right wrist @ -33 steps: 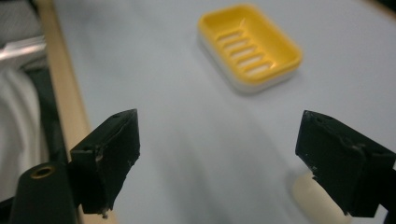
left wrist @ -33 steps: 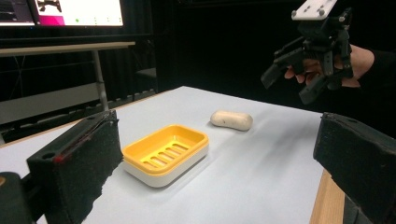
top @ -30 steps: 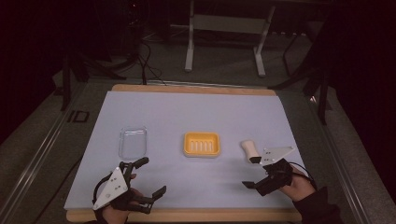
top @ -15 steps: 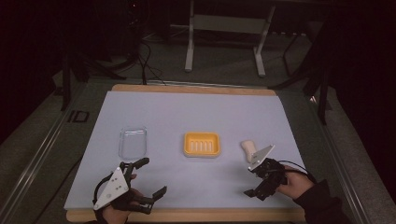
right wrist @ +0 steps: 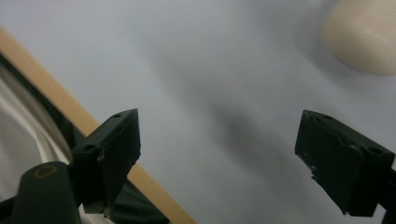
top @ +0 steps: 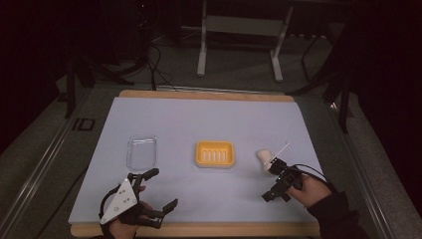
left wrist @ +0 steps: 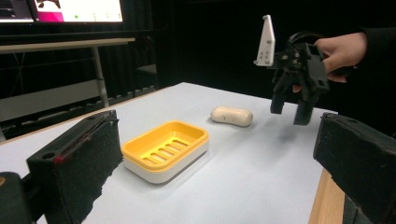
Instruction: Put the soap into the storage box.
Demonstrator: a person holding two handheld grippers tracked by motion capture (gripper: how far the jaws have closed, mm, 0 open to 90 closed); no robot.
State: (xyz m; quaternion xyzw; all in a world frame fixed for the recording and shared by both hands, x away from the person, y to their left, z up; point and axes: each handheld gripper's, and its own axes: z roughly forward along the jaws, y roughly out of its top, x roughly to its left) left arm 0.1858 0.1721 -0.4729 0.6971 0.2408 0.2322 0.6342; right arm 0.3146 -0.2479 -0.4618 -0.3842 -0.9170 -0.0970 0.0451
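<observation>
Right tongs (top: pixel 272 185) gape empty, tilted down just right of the soap (top: pixel 263 157), itself lying right of the dish (top: pixel 214 153); left tongs (top: pixel 158 191) apart, idle; grasp and placement both remain.

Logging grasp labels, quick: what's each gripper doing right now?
Left gripper: open, empty.
Right gripper: open, empty, above the table near the soap.

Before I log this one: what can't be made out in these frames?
- Soap bar: right gripper view, cut off by the top and right edges, blurred.
- Soap bar's near end: high view, hidden behind the right gripper.
- Clear lid: high view, too faint to tell whether anything lies under it.
</observation>
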